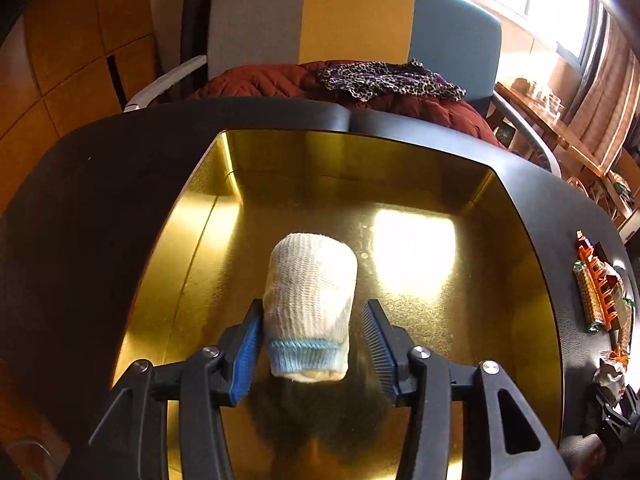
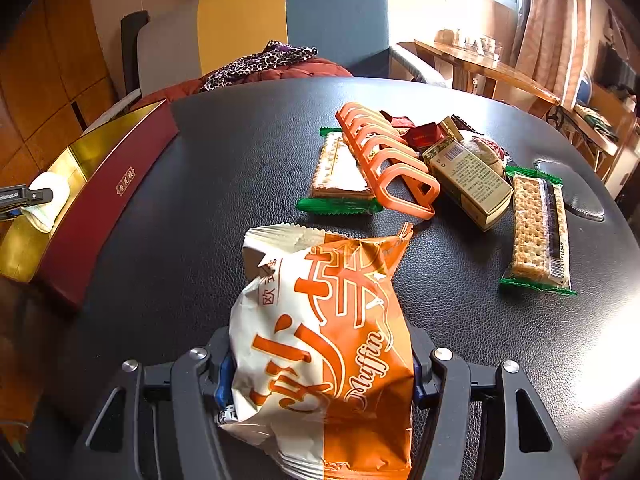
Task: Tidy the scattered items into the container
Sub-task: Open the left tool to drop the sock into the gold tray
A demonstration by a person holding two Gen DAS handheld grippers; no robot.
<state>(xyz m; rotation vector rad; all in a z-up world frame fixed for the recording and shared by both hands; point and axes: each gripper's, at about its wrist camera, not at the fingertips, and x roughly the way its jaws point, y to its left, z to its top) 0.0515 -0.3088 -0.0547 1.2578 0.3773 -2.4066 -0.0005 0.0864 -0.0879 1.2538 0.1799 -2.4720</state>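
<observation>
My left gripper (image 1: 314, 344) hangs over the gold-lined box (image 1: 500, 300). Its jaws stand apart; a rolled white sock with a blue cuff (image 1: 310, 304) sits between them, touching the left pad, with a gap at the right pad. My right gripper (image 2: 320, 368) is shut on an orange-and-white muffin bag (image 2: 324, 340) above the black table (image 2: 200, 200). The box shows in the right wrist view as a red-walled box (image 2: 108, 204) at the left, with the sock (image 2: 48, 200) over it. The right pads are hidden by the bag.
On the table lie two green-ended cracker packs (image 2: 340, 176) (image 2: 538, 232), an orange plastic rack (image 2: 388, 160), a small carton (image 2: 468, 180) and red wrapped sweets (image 2: 424, 134). A chair (image 1: 352, 20) with a red jacket and a leopard cloth stands behind the table.
</observation>
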